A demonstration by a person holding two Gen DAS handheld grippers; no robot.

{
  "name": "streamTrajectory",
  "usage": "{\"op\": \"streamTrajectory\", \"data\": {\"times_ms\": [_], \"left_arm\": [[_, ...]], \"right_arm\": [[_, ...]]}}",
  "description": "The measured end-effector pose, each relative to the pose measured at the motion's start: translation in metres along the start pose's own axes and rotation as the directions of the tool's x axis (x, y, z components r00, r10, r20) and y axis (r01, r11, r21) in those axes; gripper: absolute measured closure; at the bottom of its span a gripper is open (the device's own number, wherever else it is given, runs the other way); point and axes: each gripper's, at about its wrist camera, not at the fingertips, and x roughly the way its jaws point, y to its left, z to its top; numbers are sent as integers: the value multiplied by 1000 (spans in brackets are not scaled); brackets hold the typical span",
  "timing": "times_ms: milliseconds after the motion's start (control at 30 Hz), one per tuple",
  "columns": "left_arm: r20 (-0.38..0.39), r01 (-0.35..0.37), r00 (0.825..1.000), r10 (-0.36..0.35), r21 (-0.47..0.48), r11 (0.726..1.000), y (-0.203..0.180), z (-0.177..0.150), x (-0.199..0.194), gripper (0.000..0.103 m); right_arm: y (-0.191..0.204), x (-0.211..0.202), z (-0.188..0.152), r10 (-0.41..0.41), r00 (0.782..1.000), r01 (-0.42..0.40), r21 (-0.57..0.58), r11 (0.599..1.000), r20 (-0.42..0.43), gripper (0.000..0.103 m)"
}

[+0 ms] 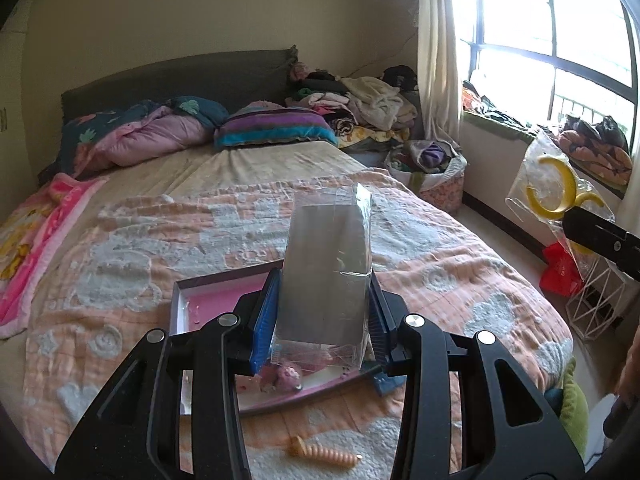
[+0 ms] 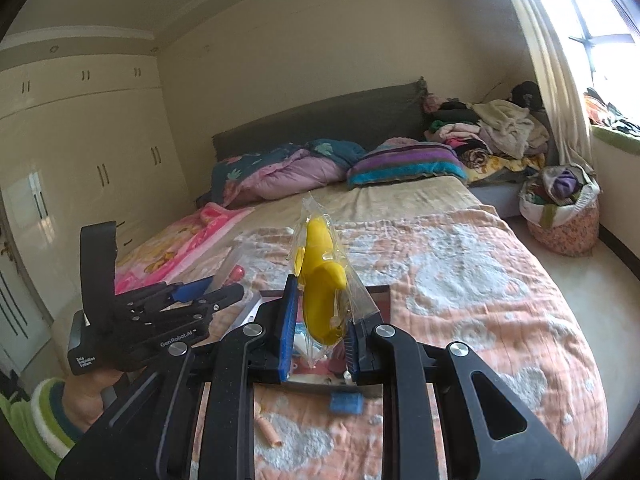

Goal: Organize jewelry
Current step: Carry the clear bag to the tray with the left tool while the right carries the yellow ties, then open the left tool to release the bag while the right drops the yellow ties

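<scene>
My left gripper (image 1: 324,316) is shut on a clear plastic box (image 1: 326,268) with a grey insert, held upright above the open jewelry tray (image 1: 208,300) with its pink lining. A small pink trinket (image 1: 286,376) lies in the tray under the box. My right gripper (image 2: 320,328) is shut on a clear bag holding a yellow bracelet (image 2: 320,280); the bag also shows in the left wrist view (image 1: 556,184), held in the air at the right. The left gripper appears in the right wrist view (image 2: 192,296), to the left.
The tray lies on a peach and white bedspread (image 1: 440,248). A peach spiral hair tie (image 1: 324,454) lies near the front edge; a small blue piece (image 2: 346,402) lies by the tray. Pillows and piled clothes (image 1: 360,108) sit at the headboard. A basket (image 2: 560,208) stands on the floor.
</scene>
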Motion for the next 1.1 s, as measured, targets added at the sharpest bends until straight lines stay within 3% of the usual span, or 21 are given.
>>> {"op": "streamTrajectory", "data": {"times_ms": [333,500,900,967,1000,1033,1100], "left_arm": [[-68,-34,997,33,-18,999,16,-7,34,71],[-136,-44,990,39,-33,999,27,-22,62,71],[-245,-73,968,54,-70,995,46,-56,110,71],[-253,-73,966,53,-72,995,45,-59,114,71],[-257,-75,965,54,-73,995,45,-60,116,71],[-259,-76,964,55,-73,994,44,-60,117,71],[-258,-78,964,57,-72,994,42,-59,117,70]], "right_arm": [[-1,50,3,17,999,-17,12,1000,-28,83],[-11,90,-13,14,994,-11,29,1000,-112,83],[-36,183,-67,-32,953,49,47,998,-302,83],[-37,192,-71,-43,949,59,41,997,-314,75],[-37,193,-71,-47,949,62,39,997,-313,68],[-37,190,-71,-45,952,60,40,997,-303,54],[-37,183,-67,-44,959,58,42,997,-278,43]]}}
